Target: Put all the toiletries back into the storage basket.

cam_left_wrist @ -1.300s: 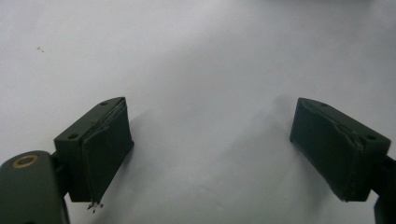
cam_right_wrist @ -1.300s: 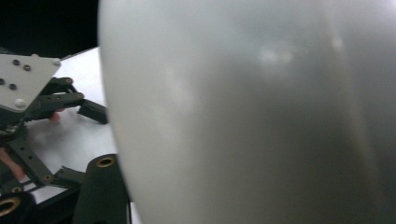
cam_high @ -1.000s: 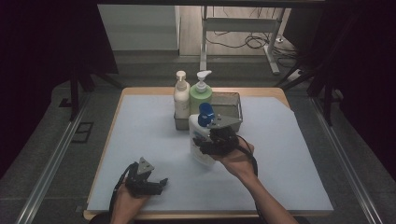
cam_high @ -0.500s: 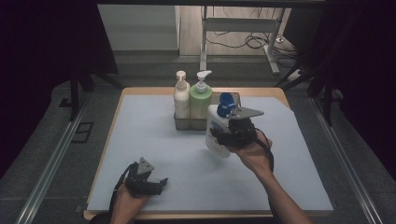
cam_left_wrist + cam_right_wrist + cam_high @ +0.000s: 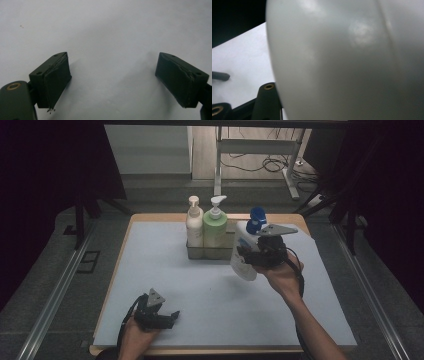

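We see pale bench (image 5: 165, 270), dark room around. Right tool (image 5: 250, 256) raised, clenched on white bottle (image 5: 243, 251); left tool (image 5: 172, 314) low, released.

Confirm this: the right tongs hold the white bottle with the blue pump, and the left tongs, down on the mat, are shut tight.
Not quite. The left tongs are open: the left gripper view shows a wide gap of bare mat between the jaws. The rest stands: the right tongs hold the white bottle with the blue pump.
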### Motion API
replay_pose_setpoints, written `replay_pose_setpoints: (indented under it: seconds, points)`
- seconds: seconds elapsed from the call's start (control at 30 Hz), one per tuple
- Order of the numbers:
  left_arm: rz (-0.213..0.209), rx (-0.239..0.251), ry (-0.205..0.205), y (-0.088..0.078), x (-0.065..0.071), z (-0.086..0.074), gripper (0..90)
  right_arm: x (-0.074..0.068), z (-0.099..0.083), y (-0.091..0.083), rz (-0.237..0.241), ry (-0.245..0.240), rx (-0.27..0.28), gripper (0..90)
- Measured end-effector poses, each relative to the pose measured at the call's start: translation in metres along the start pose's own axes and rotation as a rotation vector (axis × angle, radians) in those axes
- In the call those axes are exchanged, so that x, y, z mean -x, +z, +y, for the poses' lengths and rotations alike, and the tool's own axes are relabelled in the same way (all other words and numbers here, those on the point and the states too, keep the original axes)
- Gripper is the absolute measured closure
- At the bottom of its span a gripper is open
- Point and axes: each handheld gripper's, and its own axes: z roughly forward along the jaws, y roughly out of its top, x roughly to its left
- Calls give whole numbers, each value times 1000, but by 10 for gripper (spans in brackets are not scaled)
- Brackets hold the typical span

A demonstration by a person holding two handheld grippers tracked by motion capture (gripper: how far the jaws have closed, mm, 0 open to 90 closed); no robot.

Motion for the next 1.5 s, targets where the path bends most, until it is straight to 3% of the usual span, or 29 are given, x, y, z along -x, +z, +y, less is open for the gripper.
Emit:
replay_pose_setpoints:
  seconds: [0.73, 1.5]
  points:
    - [1, -2, 2, 0, 0, 0, 122, 34, 27, 17, -74, 73, 16, 401]
    - [2, -3, 2, 0, 0, 0, 122, 50, 47, 52, -161, 123, 30, 403]
